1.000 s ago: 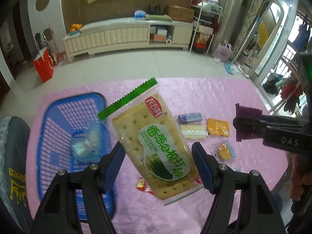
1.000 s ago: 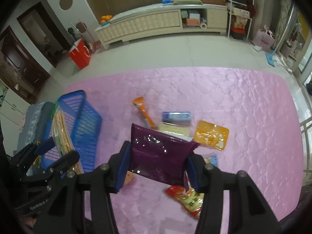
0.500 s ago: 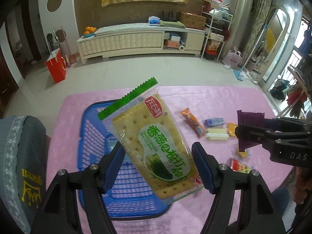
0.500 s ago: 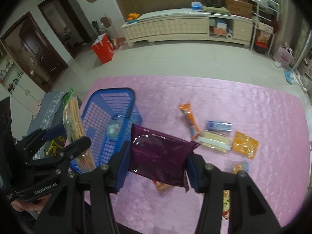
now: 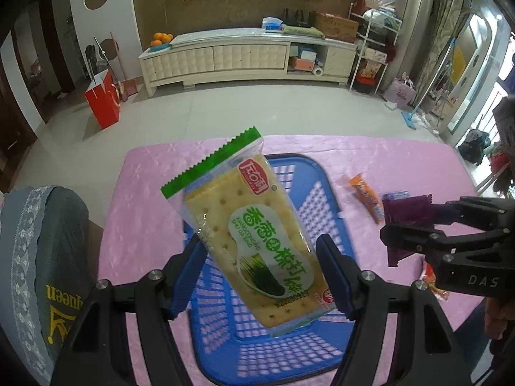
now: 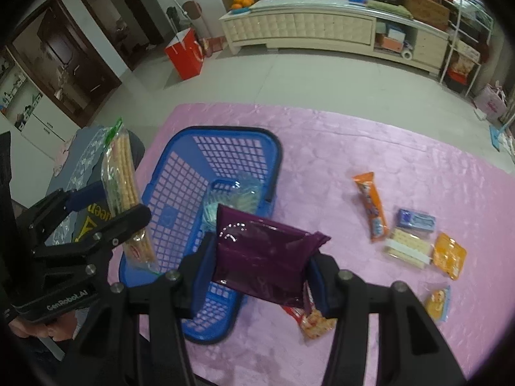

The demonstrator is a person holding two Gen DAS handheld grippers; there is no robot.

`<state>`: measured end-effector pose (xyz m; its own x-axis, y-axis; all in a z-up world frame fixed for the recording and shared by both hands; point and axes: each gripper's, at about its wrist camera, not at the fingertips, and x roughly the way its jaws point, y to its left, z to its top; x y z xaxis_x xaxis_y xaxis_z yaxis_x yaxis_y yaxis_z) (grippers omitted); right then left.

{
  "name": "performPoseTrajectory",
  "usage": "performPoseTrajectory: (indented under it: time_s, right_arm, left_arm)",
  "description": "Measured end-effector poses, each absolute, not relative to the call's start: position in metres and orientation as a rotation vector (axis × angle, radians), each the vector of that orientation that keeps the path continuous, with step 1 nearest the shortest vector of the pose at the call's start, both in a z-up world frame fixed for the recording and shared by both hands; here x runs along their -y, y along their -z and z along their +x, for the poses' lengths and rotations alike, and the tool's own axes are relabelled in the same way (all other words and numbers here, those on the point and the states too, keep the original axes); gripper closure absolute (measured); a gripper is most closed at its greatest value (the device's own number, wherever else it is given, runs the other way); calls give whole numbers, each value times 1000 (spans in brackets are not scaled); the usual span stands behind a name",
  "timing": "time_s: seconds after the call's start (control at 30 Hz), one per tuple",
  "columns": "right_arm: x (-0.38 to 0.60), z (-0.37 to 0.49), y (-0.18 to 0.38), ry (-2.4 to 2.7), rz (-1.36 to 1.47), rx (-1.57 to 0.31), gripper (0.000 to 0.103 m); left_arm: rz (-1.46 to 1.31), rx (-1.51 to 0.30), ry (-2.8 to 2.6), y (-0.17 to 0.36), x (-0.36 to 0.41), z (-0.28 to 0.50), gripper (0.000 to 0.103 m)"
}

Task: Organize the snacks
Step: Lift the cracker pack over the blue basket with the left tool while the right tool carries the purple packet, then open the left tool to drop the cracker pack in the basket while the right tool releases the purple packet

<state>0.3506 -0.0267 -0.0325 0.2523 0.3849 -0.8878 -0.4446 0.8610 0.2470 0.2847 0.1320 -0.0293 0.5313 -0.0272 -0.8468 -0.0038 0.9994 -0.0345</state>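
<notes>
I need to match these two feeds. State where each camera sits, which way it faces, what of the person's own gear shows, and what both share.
Left wrist: on the left tongs, looking steeply down at the blue basket; they grip a cracker pack; the right tongs enter at right.
Right wrist: on the right tongs, facing down; they grip a purple packet; the left tongs and a hand show at left.
Shared: basket, pink tablecloth, both packs, orange snack bar.
</notes>
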Motion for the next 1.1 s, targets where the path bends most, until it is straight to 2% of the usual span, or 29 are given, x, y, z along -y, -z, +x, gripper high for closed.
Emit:
performPoseTrajectory:
  time_s: [0.53, 0.63, 0.67, 1.1]
  right_arm:
    - [-6, 372, 56, -552, -115, -1234, 46]
    - [-7, 374, 56, -550, -115, -1240, 46]
    - [-6, 374, 56, -553, -112, -1238, 46]
    - [-21, 365, 40, -595, -127, -1205, 46]
  left_arm:
    - [26, -1077, 39, 76, -141, 327, 35]
    - [45, -1072, 56, 75, -137, 328, 30]
    - [56, -1065, 63, 74, -136, 327, 24]
    - [28, -1026, 23, 54, -158, 303, 24]
